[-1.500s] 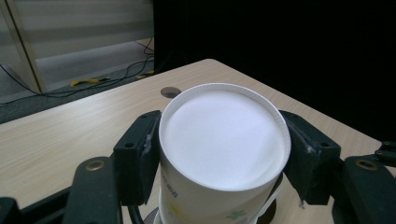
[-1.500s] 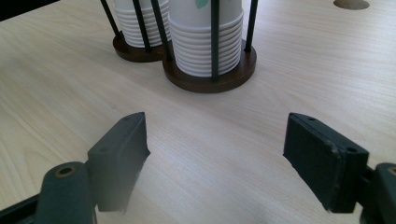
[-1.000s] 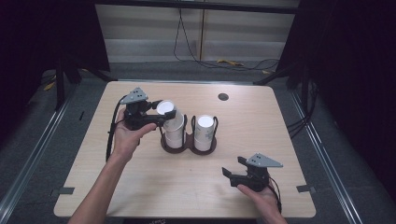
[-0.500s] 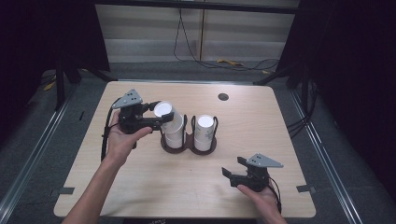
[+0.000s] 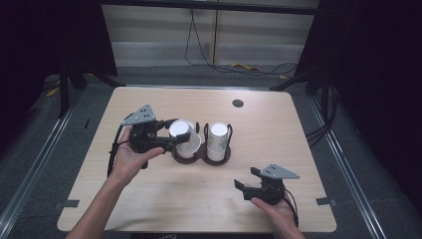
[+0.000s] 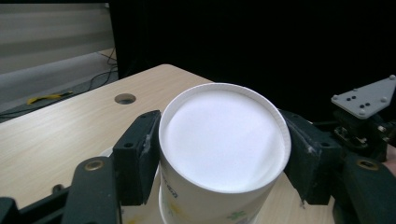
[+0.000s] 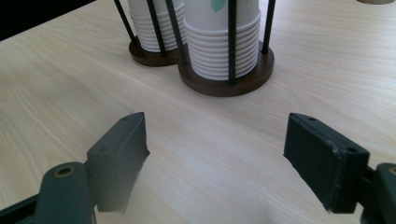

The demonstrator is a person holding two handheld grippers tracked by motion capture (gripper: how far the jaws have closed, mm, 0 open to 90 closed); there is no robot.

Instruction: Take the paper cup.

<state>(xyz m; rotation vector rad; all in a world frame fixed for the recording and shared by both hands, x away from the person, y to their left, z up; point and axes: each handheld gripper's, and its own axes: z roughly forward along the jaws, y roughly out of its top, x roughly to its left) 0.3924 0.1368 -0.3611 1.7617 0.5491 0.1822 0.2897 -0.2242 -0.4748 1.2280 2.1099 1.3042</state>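
High view: two cup stacks point(image 5: 218, 142) (one holder point(image 5: 201, 155)), two grippers point(image 5: 171, 135).

Setting: a recording studio or lab test bay, not a home. One pale wood-laminate table point(image 5: 149, 199) with a round cable hole point(image 5: 238, 103), standing on grey carpet. Black curtains point(image 5: 378, 59) enclose both sides. Loose black cables point(image 5: 199, 50) and a yellow cord point(image 5: 244, 66) lie on the floor beyond. Metal floor rails point(image 5: 30, 169) flank the table.
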